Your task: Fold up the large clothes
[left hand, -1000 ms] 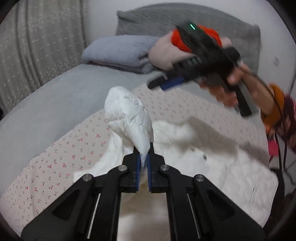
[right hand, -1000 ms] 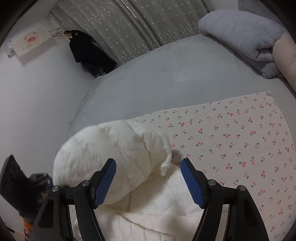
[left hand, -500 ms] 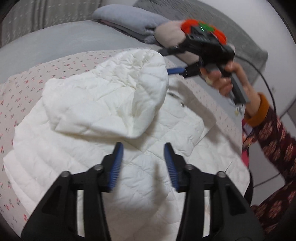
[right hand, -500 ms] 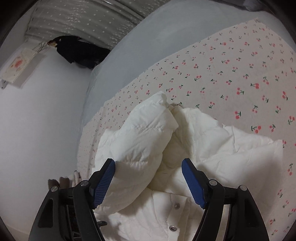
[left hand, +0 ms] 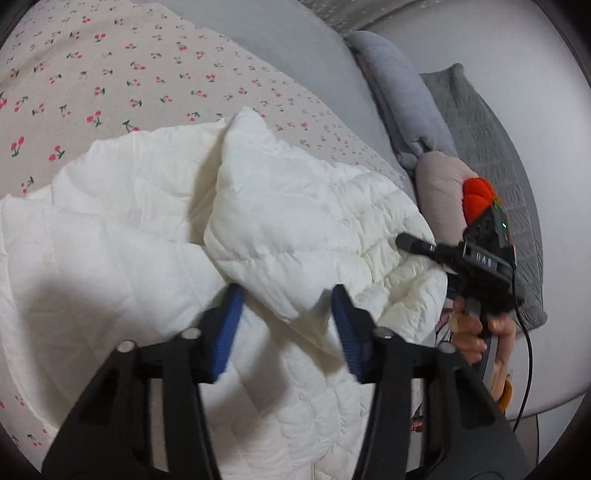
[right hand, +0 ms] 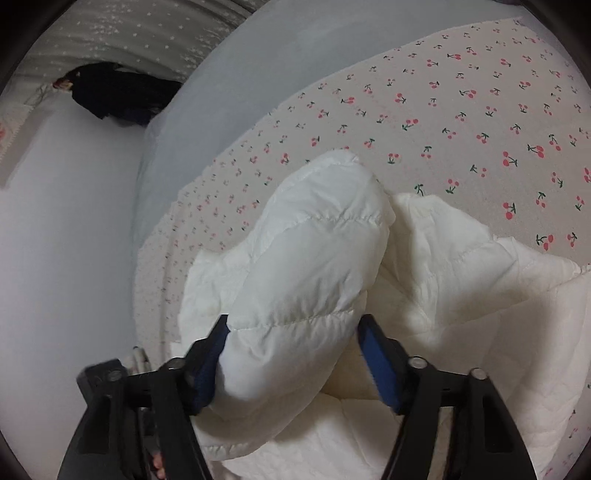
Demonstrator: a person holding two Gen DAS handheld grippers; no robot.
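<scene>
Right wrist — tongs (right hand: 291, 363) closing (around jacket sleeve (right hand: 314, 266)).

A: Where does the left wrist view look from?

B: From just behind the left gripper (left hand: 288, 325), slanting down onto the white quilted jacket (left hand: 147, 240) on the bed (left hand: 288, 29), very near. Its jaws fill the lower middle of the frame. At right sit the right gripper (left hand: 410, 242), the hand (left hand: 476, 328) holding it, and the pillows (left hand: 402, 96).

A: And the right wrist view?

B: From behind the right gripper (right hand: 295, 358), also steeply down and close; a puffy sleeve (right hand: 310, 280) fills the centre, with curtains (right hand: 129, 33) at the upper left.

A: What do both share?

B: The jacket (right hand: 461, 295) and the cherry-print sheet (left hand: 110, 74) (right hand: 461, 110) beneath it.
</scene>
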